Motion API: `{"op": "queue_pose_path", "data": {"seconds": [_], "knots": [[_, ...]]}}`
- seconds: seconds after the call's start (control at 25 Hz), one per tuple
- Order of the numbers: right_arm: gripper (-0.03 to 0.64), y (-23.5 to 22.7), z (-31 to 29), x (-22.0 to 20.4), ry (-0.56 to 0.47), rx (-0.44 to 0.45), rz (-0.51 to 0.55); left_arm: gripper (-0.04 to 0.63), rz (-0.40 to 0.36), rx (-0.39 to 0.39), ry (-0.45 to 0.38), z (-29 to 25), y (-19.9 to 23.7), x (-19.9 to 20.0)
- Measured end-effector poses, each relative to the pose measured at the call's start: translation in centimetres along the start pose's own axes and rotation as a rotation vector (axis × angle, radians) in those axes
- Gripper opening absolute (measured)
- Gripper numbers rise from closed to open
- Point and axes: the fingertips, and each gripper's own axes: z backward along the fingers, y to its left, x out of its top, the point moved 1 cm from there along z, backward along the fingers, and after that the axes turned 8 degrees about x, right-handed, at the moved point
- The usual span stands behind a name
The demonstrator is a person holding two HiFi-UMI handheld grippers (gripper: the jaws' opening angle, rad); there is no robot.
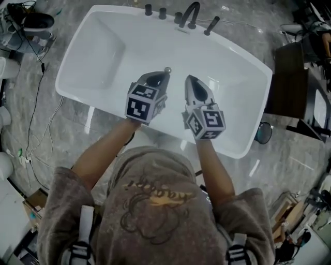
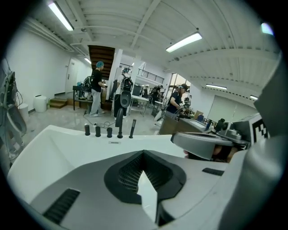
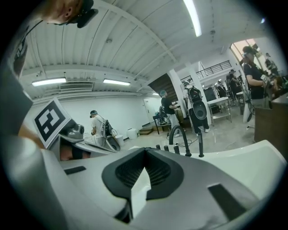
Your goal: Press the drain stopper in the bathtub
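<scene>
A white bathtub point(image 1: 103, 57) lies below me in the head view. A small round metal drain stopper point(image 1: 167, 69) sits on its floor near the middle. My left gripper point(image 1: 161, 76) hovers over the tub with its tip just beside the stopper, jaws shut and holding nothing. My right gripper point(image 1: 190, 79) hangs a little to the right at the same height, also shut and empty. Both gripper views look level across the tub, and the stopper is hidden in them. The left gripper point(image 2: 144, 152) and right gripper point(image 3: 145, 150) each show closed tips.
Black taps and a curved spout point(image 1: 189, 15) line the tub's far rim, also seen as the spout point(image 2: 119, 123) and spout point(image 3: 180, 134). A dark cabinet point(image 1: 289, 83) stands right of the tub. Cables point(image 1: 36, 114) trail on the marble floor at left. People work in the background.
</scene>
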Motion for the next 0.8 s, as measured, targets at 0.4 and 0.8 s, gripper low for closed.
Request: {"op": "queue_pose_path", "data": {"seconds": [0.4,0.8], "knots": [[0.000,6.4,1.5,4.0,0.005,0.193,0.072,0.003,-0.080,-0.082,-0.135,6.5,-1.8,3.1],[0.000,9.3,4.7,8.2,-0.078,0.273,0.114,0.002,-0.142,-0.215,-0.298,12.0,-3.1,5.3]]}}
